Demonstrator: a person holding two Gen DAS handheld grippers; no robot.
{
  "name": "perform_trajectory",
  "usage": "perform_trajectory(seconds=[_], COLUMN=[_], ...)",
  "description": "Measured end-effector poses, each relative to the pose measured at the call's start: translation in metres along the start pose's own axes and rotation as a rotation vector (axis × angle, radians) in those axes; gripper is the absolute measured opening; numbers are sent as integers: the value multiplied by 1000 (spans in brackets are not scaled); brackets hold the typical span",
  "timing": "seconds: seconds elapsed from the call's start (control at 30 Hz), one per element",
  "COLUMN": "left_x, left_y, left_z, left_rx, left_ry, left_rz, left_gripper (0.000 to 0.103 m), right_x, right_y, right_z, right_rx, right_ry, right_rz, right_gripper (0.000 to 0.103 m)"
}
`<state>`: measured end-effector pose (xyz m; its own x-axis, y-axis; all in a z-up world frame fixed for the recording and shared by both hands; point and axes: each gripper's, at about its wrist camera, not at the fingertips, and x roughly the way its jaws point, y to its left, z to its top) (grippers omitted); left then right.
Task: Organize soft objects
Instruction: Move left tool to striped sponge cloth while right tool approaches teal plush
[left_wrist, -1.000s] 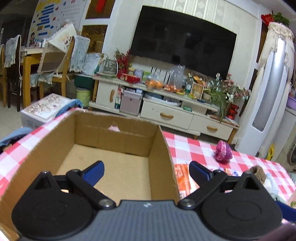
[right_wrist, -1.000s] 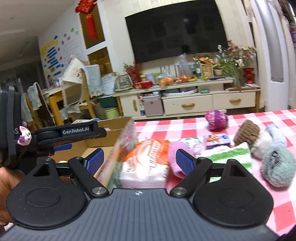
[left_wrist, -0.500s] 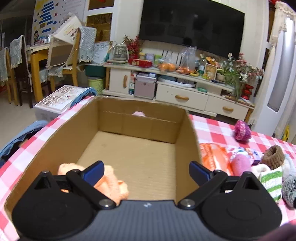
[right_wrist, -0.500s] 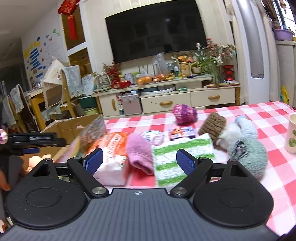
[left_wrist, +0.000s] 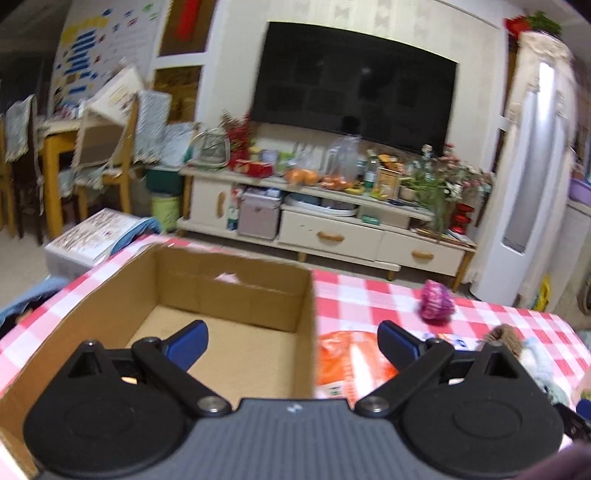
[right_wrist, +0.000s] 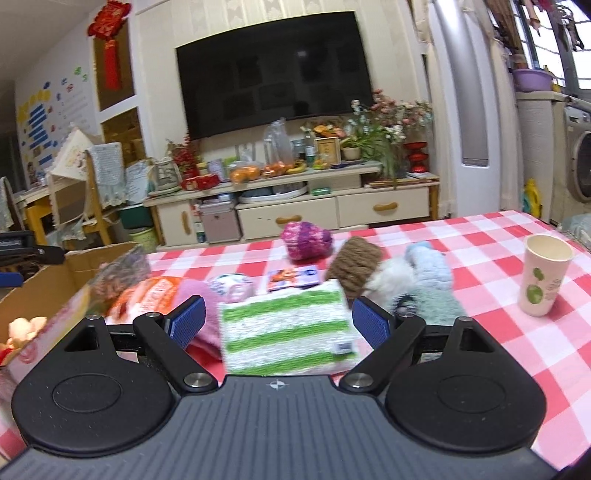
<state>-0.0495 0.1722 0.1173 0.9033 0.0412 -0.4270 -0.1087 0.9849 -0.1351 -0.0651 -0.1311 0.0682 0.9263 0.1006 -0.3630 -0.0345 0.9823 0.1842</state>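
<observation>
Soft stuff is mostly piled on the red-and-white checked tablecloth (right_wrist: 480, 266), with a green-and-white striped folded cloth (right_wrist: 288, 328) sitting right between the spread fingers of the right gripper (right_wrist: 277, 325), jaws wide, not touching it as far as I can see. At about 10 o'clock from that cloth there's a pink fuzzy cloth (right_wrist: 199, 295), partly blocked by the left blue pad, and an orange-and-white plastic pack (right_wrist: 147, 299) just beside it. At 12 o'clock sits a purple knitted ball (right_wrist: 306, 240); at 1 o'clock a brown knitted piece (right_wrist: 356, 269) touches a pale blue and white fluffy plush (right_wrist: 424, 280), whose lower part is hidden behind the gripper's finger. A white paper cup with green print (right_wrist: 543, 278) stands upright well apart at 3 o'clock.

Open brown cardboard box (left_wrist: 221, 295) is at the table's left end. The left gripper (left_wrist: 291, 339) hangs over it with jaws wide and nothing between them; its right finger is out past the box wall, above the orange pack. From the right wrist view a peach-coloured plush thing (right_wrist: 22, 328) shows in the box's near corner, but it's cut off by the wall and blurry, so can't tell what it is. In the left view the gripper body covers that corner almost entirely. Left view is motion-smeared too.
</observation>
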Motion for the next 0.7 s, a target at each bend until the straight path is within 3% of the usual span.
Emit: perform_trajectory(seconds=[0.33,0.5,0.7], left_x=[6,15,29], left_y=[-61,-90,-116], left_z=[-15,-36,-56], left_rx=[111,145,184], left_ry=[69,160,231], left_rz=[-179,-263,-318], left_gripper=[98,96,91], right_x=[14,31,50], right_y=[-39,-64,-70], right_z=[1,-1,-1], right_rx=[60,117,110], right_ry=[22,81,112], right_rz=[-196,-204,-150], right_gripper=[103,103,103])
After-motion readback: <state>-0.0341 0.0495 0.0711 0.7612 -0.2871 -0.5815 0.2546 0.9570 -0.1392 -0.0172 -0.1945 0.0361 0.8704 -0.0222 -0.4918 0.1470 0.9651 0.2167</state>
